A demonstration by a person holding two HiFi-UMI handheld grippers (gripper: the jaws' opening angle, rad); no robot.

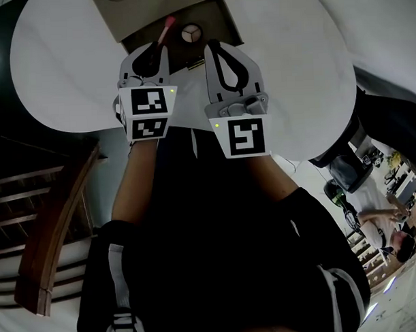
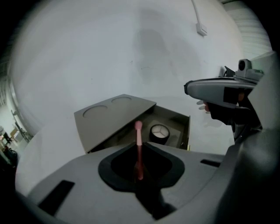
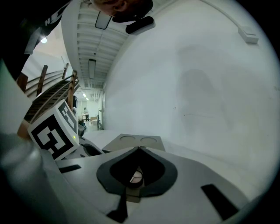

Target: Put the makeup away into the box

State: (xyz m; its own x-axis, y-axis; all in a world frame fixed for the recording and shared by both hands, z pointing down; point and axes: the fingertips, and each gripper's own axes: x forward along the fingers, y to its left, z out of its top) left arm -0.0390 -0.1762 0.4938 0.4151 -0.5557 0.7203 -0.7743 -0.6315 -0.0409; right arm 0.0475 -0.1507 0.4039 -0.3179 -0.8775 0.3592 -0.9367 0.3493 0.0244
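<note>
Left gripper (image 2: 139, 148): jaws nearly together, clamped on the lower end of a thin pink makeup stick (image 2: 138, 139); tilted down toward the box.
Pink makeup stick: held upright past the jaw tips, its rounded tip above the open box and not yet inside.
Handling, judged: light, stiff and slender; smooth, so it may swivel or slip in the pads. The soft-looking tip is best left untouched, so hold the shaft.
Box (image 2: 189, 131): on the white table (image 1: 68, 58), lid (image 2: 113, 117) thrown back to the left, compartment open.
Round compact (image 2: 159, 132): already lying in the box.
Right gripper (image 3: 139, 148): jaws closed tip to tip and holding nothing, just beside the left gripper, near the box's front.
</note>
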